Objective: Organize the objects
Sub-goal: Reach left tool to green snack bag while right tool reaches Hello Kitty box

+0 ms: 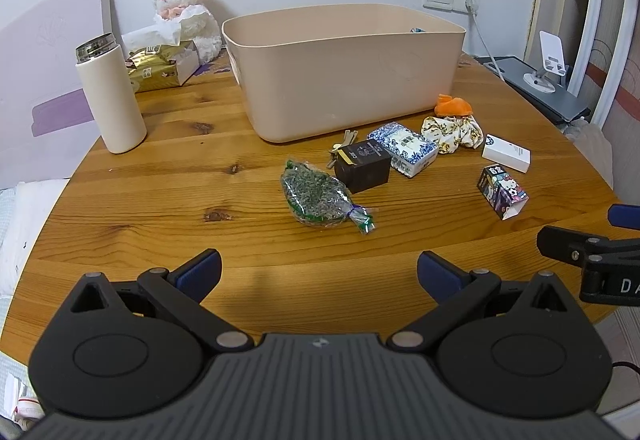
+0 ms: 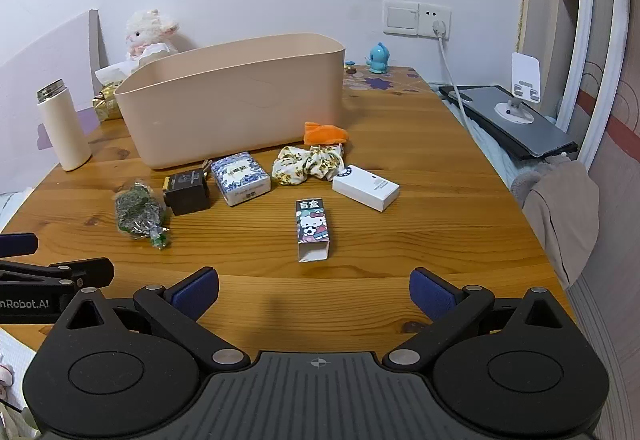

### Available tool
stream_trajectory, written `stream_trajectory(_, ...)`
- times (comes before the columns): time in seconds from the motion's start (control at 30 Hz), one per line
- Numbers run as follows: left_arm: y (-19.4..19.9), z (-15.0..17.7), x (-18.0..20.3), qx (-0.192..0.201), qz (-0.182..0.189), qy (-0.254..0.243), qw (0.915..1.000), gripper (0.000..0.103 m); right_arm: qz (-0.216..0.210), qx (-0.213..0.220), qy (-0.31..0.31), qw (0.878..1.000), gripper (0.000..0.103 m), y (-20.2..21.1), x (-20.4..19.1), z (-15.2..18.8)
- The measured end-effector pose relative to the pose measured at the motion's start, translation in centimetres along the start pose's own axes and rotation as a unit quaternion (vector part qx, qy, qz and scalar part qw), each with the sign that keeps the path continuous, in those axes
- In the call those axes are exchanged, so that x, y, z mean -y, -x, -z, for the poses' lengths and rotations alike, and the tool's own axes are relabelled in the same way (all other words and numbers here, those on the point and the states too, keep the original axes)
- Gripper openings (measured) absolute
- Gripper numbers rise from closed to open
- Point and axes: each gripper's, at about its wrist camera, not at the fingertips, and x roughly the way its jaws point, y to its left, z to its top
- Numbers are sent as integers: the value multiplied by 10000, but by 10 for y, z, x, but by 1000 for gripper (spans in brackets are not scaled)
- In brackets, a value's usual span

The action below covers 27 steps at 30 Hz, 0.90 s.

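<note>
Seven small things lie on your wooden table (image 2: 400, 240) in front of the beige bin (image 2: 232, 96), with the Hello Kitty box (image 2: 313, 230) closest to you. Your left claw (image 1: 319, 272) and right claw (image 2: 314, 290) both hang wide open above the table, holding nothing.

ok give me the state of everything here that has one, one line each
left gripper: open, empty
right gripper: open, empty
thermos: upright, cap off
storage bin: upright, open top
cartoon box: lying flat, near end open
white box: lying flat, closed
black box: closed
blue patterned box: closed
tea bag: tied shut
wall socket: plug inserted
tissue pack: opened, tissue sticking out
</note>
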Motion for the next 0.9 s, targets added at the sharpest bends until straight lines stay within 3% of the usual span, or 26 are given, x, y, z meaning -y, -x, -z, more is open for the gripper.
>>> stream_trajectory(0.9, -8, -1, 1, -92, 4, -12, 10000, 103, -50, 65, -83, 9999, 103, -7, 6, -1)
